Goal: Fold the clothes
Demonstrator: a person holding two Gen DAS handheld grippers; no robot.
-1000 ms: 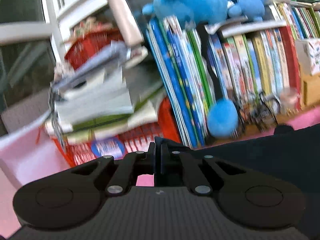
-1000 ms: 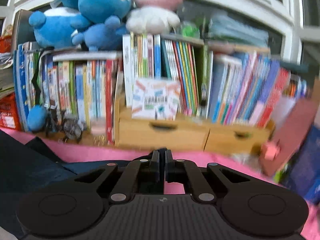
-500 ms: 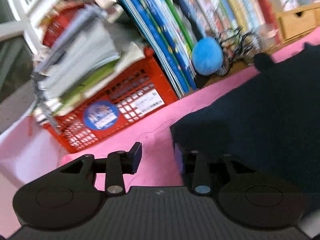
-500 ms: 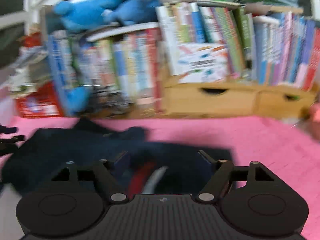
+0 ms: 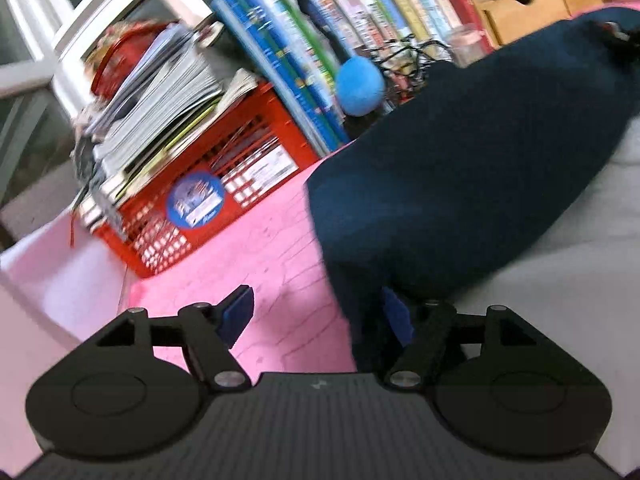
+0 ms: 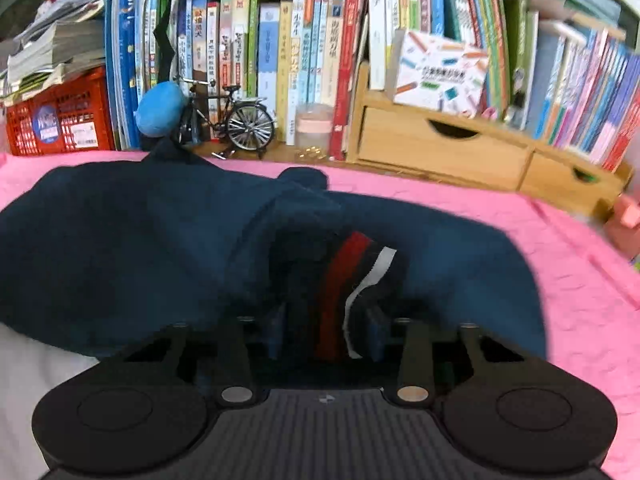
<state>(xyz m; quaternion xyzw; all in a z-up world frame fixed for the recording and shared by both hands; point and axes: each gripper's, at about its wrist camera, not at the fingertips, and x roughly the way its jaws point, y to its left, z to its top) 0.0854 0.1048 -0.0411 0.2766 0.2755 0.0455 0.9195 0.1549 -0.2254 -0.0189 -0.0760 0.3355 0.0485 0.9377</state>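
A dark navy garment (image 6: 140, 240) lies on the pink cloth (image 6: 580, 280), with a red and white striped trim (image 6: 352, 276) at its near edge. It also shows in the left wrist view (image 5: 460, 168). My left gripper (image 5: 320, 316) is open at the garment's left corner; its right finger (image 5: 396, 316) is against the fabric, its left finger (image 5: 236, 312) over pink cloth. My right gripper (image 6: 326, 332) is open with the striped trim between its fingers.
A red crate (image 5: 208, 192) stacked with papers stands at the back left. Rows of books (image 6: 280, 52), a blue plush ball (image 6: 160, 108), a model bicycle (image 6: 232, 120) and wooden drawers (image 6: 460, 148) line the back edge. White fabric (image 5: 580, 272) lies under the garment.
Both grippers have opened from shut and dropped down to the garment. The left moved in on its left corner, the right onto the striped trim.
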